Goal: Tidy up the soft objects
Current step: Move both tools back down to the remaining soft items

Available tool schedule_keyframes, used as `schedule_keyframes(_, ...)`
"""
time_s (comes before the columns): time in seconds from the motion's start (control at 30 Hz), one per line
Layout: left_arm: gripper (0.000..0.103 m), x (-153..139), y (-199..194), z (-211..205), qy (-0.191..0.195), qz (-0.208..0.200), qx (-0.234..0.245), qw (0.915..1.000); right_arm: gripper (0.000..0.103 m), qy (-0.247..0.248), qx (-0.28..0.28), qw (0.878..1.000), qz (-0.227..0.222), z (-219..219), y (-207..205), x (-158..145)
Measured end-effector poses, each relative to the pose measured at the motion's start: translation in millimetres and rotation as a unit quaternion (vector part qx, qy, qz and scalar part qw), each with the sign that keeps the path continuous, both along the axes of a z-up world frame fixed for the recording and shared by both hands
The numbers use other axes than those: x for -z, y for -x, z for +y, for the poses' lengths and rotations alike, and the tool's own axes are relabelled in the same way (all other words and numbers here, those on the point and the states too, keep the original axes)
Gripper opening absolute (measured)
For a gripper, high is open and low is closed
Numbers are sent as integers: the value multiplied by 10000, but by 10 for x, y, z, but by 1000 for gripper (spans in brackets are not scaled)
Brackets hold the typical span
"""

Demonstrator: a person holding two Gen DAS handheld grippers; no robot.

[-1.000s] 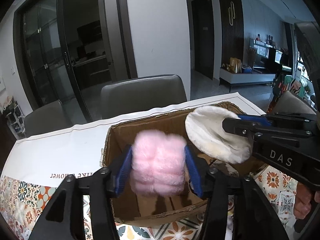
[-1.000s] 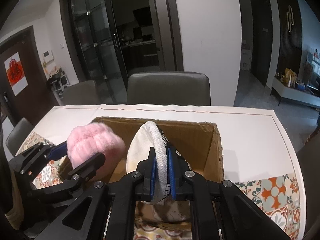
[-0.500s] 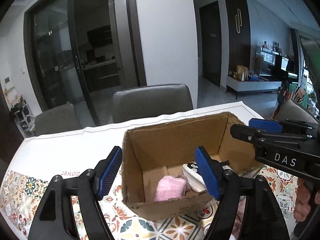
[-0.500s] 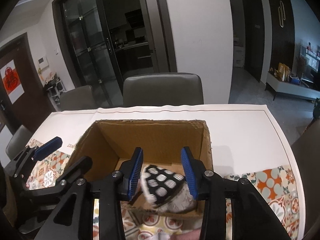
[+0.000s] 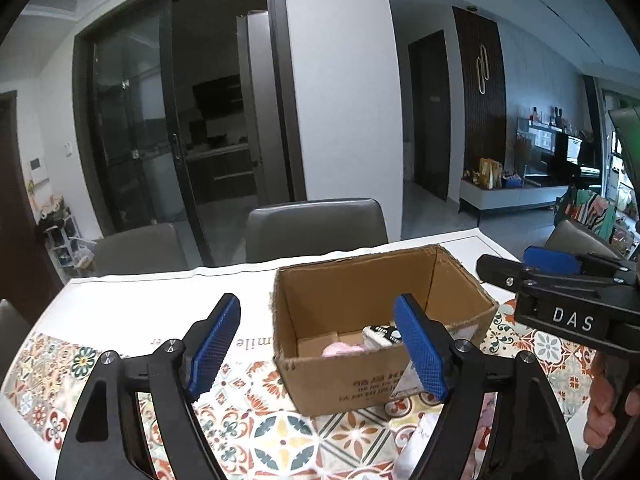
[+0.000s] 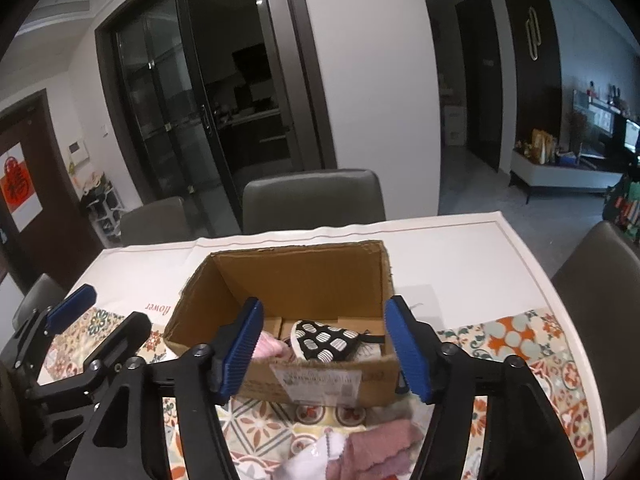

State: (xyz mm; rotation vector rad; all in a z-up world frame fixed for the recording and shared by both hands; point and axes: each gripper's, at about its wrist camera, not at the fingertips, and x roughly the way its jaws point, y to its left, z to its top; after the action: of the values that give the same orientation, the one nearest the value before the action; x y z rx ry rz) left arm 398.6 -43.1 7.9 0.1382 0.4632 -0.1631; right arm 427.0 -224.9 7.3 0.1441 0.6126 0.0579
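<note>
An open cardboard box (image 5: 360,292) (image 6: 300,280) stands on the table. Inside it lie a pink fluffy piece (image 5: 342,349) (image 6: 270,346) and a black-and-white spotted soft piece (image 6: 324,340) (image 5: 380,334). My left gripper (image 5: 320,344) hangs in front of the box, its jaws opening with nothing between them. My right gripper (image 6: 325,346) is also back from the box, jaws opening and empty. Each gripper shows in the other's view: the right gripper (image 5: 504,264) at the right edge, the left gripper (image 6: 96,328) at the left.
Pink cloth (image 6: 376,452) and white cloth (image 6: 320,452) lie on the patterned tablecloth (image 5: 280,440) in front of the box. Grey chairs (image 6: 312,200) stand behind the table, another (image 6: 600,272) at its right side. A hand (image 5: 604,400) holds the right gripper.
The left gripper let go of the pink fluffy piece and the right one of the white-backed spotted piece; both now lie in the box. Both grippers opened and drew back and up.
</note>
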Motion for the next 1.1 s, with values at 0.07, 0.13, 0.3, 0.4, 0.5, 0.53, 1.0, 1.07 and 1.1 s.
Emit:
schedule_keyframes(0.07,79,3,87,24,-7,-13,-23,10000,66,101,43,9999,-55,20,80,-25)
schedule_keyframes(0.13,79,10,175,47,16,-19,-58,10000,66,169,63,9998,-58,28,174,-40)
schedule_keyframes(0.3,79,43,364,95,102,31,-92,9999,72,198,173,9996,-36,29,391,-48)
schedule_keyframes(0.4,79,95,487,121,118,76,-107,9998,72,199,270,9994,-14,14,517,-21)
schedule_keyframes(0.5,79,147,591,134,137,165,-106,9997,72,156,359,9992,37,-9,634,19)
schedule_keyframes(0.53,79,163,628,146,155,190,-104,9996,72,152,403,9991,51,-18,677,33)
schedule_keyframes(1.0,79,460,1039,189,181,661,-46,9976,77,229,826,9961,207,-55,1182,287)
schedule_keyframes(1.07,79,504,1079,185,185,714,-23,9973,81,197,882,9957,216,-60,1248,317)
schedule_keyframes(1.1,79,527,1097,185,173,739,-24,9971,81,179,911,9954,233,-64,1282,345)
